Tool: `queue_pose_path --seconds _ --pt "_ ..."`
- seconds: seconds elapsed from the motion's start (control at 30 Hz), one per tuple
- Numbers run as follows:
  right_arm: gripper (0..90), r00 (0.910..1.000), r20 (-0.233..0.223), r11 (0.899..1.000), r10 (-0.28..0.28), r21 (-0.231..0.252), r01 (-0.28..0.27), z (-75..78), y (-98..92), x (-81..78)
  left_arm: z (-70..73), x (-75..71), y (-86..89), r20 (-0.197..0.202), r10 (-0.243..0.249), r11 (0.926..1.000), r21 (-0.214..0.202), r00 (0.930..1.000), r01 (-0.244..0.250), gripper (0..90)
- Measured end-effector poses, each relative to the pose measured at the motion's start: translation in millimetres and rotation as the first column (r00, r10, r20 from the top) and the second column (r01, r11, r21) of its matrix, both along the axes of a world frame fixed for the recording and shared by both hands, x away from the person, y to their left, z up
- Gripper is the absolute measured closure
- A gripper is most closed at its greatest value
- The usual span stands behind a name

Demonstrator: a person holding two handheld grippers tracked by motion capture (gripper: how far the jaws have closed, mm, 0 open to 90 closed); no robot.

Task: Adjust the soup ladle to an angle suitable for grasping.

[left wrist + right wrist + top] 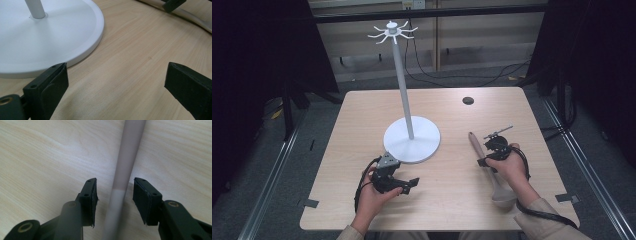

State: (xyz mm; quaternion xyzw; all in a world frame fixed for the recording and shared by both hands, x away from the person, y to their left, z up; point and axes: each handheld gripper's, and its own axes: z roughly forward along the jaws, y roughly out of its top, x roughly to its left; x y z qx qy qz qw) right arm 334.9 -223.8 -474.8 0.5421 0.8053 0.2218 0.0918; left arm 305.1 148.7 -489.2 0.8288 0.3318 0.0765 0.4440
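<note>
On the pale wood desk (362,130), the largest thing is a white stand (411,138): a round flat base near the middle, a thin pole rising from it, and a ring of small hooks (392,32) at the top. To the right of the base lies a long spoon (484,155) with its handle pointing away from the person and its bowl near the front edge, partly under the right wrist. A small dark round disc (468,100) sits on the far part of the desk, well apart from everything else. At the front, 2 hands come in from the bottom edge, each with a tool. The left hand-held gripper (407,184) hovers just in front of the stand's base with its jaws spread wide and nothing between them; in the left gripper view (117,82) bare wood shows in the gap, and the rim of the white base lies just beyond the left jaw. The right hand-held gripper (498,142) is over the spoon's handle; in the right gripper view (115,195) its 2 jaws stand released on either side of the handle (125,165), a narrow gap showing on each side, so they straddle it without clenching.
</note>
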Motion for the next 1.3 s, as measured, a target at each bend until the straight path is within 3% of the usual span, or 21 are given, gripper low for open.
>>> queue_pose_path --seconds 0.27,0.47,0.57,0.67,0.77,0.93,1.03,1.3 --pt "59.1 0.9996 -0.027 1.000 -0.001 -0.013 0.001 -3.3 0.1 1.5 -1.0 0.9 0.6 0.000 -0.001 1.0000 0.004 1.0000 0.001 4.9" --pt "70.1 0.9999 -0.010 0.999 -0.010 -0.038 0.010 -4.2 0.6 1.6 -1.6 0.8 0.3 -0.003 0.000 1.0000 0.007 1.0000 0.000 4.9" --pt "71.5 0.9996 -0.015 0.999 -0.025 -0.039 0.024 -3.9 1.5 2.3 -1.9 0.8 -0.7 -0.004 -0.001 1.0000 0.004 1.0000 0.001 4.9" --pt "73.5 0.9960 -0.034 0.996 -0.083 -0.022 0.082 -3.1 1.6 2.6 -2.2 0.7 -1.0 -0.003 -0.002 1.0000 0.006 1.0000 0.002 4.9" --pt "74.3 0.9953 -0.036 0.996 -0.090 -0.007 0.089 -3.4 -0.7 3.2 -1.9 0.8 -0.7 -0.003 -0.002 1.0000 0.006 1.0000 0.002 4.9" --pt "77.1 0.9919 -0.037 0.991 -0.122 0.058 0.124 -4.9 -4.0 3.3 -3.1 1.6 -0.9 -0.005 -0.004 1.0000 0.009 1.0000 0.004 4.9" --pt "77.1 0.9920 -0.011 0.990 -0.126 0.059 0.126 -3.2 -5.1 3.4 -2.8 1.7 -1.2 -0.004 -0.005 1.0000 0.007 1.0000 0.005 4.9" --pt "77.2 0.9895 0.067 0.985 -0.128 0.122 0.119 10.9 -10.0 0.8 -4.3 2.0 -2.2 -0.007 -0.003 0.9999 0.017 1.0000 0.003 4.9"
